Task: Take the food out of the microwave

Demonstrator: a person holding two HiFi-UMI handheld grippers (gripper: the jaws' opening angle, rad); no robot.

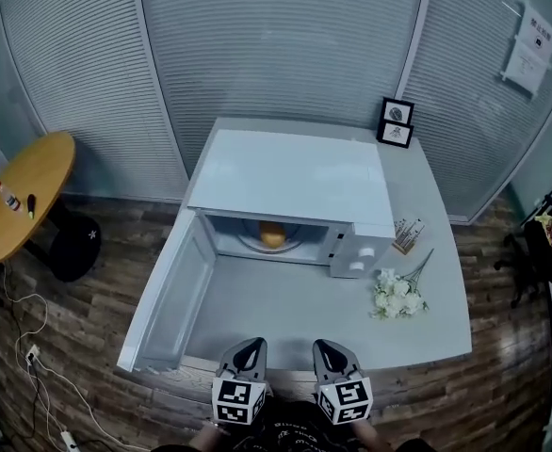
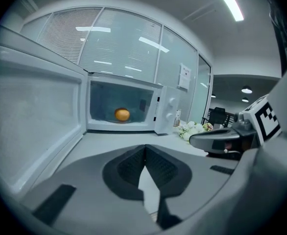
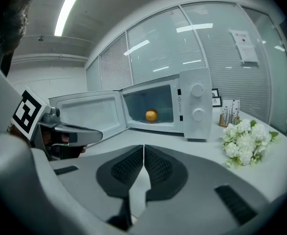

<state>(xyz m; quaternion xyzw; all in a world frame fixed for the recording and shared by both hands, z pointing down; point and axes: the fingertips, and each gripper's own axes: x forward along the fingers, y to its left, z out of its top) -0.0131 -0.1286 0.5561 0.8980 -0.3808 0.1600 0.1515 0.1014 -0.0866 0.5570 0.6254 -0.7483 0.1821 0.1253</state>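
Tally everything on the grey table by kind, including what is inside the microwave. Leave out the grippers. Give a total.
Microwave: 1
Orange food item inside it: 1
Black picture frames: 2
White flower bunch: 1
Small patterned holder: 1
Total: 6

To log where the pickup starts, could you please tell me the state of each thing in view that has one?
Microwave door: open, hinged on the left.
Orange food: inside the microwave, untouched.
Left gripper: shut, empty, short of the microwave.
Right gripper: shut, empty, short of the microwave.
Flowers: lying on the table, right of the microwave.
Picture frames: standing upright.
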